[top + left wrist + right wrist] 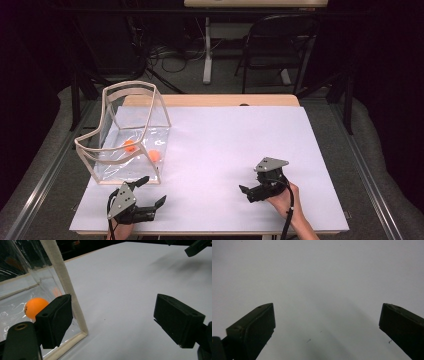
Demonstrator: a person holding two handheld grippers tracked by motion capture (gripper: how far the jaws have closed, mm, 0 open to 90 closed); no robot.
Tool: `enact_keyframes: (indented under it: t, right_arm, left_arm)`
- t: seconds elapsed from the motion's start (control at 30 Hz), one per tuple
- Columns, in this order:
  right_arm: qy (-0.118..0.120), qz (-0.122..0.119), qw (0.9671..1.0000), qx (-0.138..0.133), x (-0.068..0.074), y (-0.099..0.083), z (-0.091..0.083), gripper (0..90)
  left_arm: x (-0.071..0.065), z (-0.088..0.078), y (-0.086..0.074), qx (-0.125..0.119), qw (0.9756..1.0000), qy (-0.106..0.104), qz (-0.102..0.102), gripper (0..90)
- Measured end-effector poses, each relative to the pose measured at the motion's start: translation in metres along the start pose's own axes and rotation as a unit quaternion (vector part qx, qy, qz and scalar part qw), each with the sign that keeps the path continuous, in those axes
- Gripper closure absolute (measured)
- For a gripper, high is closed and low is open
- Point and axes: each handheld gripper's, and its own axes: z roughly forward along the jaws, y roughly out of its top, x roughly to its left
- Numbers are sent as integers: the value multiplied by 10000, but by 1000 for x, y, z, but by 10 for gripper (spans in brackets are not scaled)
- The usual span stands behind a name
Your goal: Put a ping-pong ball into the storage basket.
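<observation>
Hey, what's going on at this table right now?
A person holds tongs in each hand over a white table. The left tongs are open, one jaw right beside the corner of a clear bag with two orange balls inside. The right tongs are open too, over bare table, holding nothing.

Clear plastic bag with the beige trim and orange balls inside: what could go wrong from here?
The left gripper, jaws open, sits right beside the clear plastic bag's beige-trimmed corner; a jaw could snag the trim and tip the bag. The orange balls lie loose inside and might roll out. The right gripper is open, away from it.
</observation>
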Motion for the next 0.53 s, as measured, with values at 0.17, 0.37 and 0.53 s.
enact_keyframes:
  t: [0.17,0.37,0.53]
  right_arm:
    - [-118,43,9999,-68,-1,-11,-6,1]
    - [-273,130,9993,-227,-1,-24,-14,2]
    - [-399,187,9981,-420,2,-32,-23,1]
  left_arm:
    - [0,0,0,4,10000,-7,3,157]
    - [0,0,0,0,10000,-26,0,157]
    - [0,1,0,4,10000,-43,-15,157]
